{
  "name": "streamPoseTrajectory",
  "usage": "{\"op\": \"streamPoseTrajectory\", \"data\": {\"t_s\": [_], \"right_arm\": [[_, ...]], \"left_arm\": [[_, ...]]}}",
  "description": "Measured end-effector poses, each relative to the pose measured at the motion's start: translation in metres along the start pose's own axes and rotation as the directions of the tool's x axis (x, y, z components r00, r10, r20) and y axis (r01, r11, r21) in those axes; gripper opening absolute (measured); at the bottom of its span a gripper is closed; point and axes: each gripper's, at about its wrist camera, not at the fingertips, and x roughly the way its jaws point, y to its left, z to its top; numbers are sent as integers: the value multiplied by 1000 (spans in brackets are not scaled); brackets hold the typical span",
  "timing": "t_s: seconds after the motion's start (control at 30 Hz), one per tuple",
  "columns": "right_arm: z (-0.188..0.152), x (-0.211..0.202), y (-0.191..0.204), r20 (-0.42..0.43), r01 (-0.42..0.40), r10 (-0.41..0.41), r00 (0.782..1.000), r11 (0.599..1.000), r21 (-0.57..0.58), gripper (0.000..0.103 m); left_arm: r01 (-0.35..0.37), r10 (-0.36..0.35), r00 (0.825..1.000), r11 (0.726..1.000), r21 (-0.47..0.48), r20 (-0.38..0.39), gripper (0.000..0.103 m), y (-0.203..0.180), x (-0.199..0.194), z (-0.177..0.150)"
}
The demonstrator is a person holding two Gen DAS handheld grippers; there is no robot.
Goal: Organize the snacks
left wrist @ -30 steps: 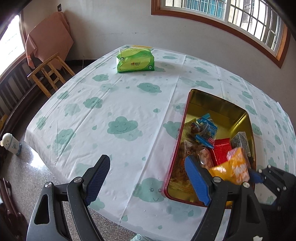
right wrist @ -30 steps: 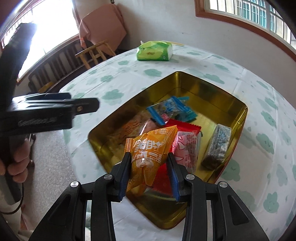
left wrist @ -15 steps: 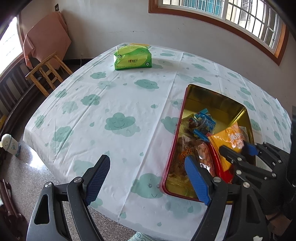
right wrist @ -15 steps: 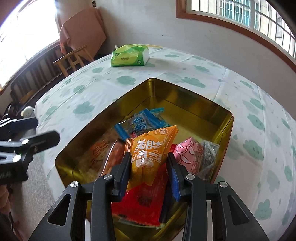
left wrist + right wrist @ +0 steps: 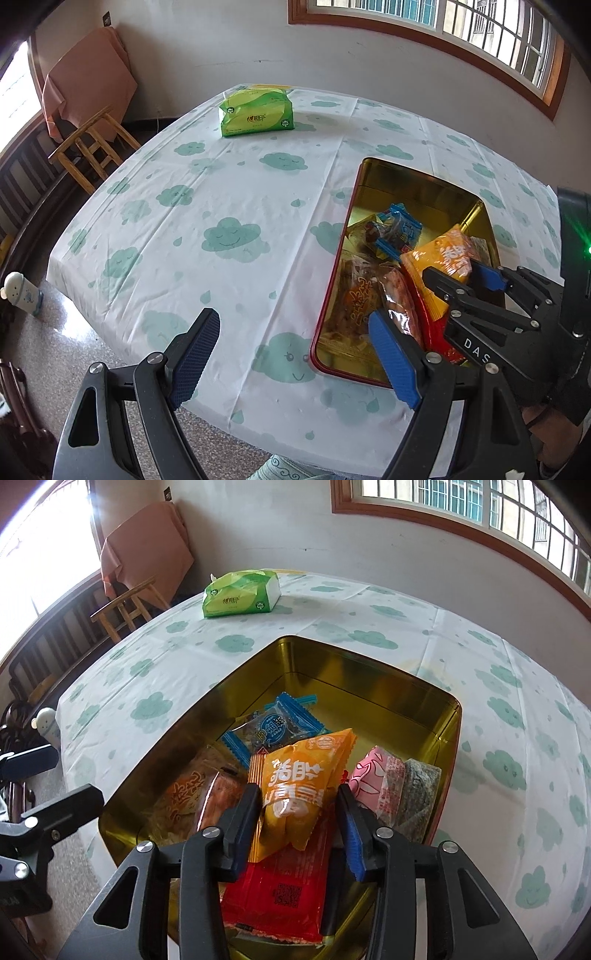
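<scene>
Opening over a gold tin (image 5: pixel 369 672), right gripper (image 5: pixel 299 805) with an orange packet (image 5: pixel 306 771) between its jaws; left pad touching the wrapper, right pad apart from it. Left gripper (image 5: pixel 291 354) spread wide above the table edge, empty. Seven snacks in the tin: the orange packet atop a red one (image 5: pixel 280 886), a blue one (image 5: pixel 277 727) behind, two brownish at left, pink (image 5: pixel 365 779) and grey (image 5: pixel 421 790) at right. One green tissue pack (image 5: pixel 256 114) far across a cloud-print tablecloth (image 5: pixel 221 206). One wooden stool (image 5: pixel 88 147), barred windows beyond.
</scene>
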Motion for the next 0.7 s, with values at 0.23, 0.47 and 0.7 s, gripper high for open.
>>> {"op": "streamPoseTrajectory", "data": {"t_s": [0.23,0.47,0.7], "right_arm": [[12,0,17,29,-9,8,1000,1000,7,72],[8,-18,17,47,27,-29,998,999,39,90],[-4,-23,6,20,76,-78,997,993,88,101]], "left_arm": [[-1,1,1000,1000,3,5,80,-1,-2,0],[-12,12,1000,1000,-3,18,85,1,-10,-1],[-15,14,1000,1000,10,21,88,-5,-13,-3]]}}
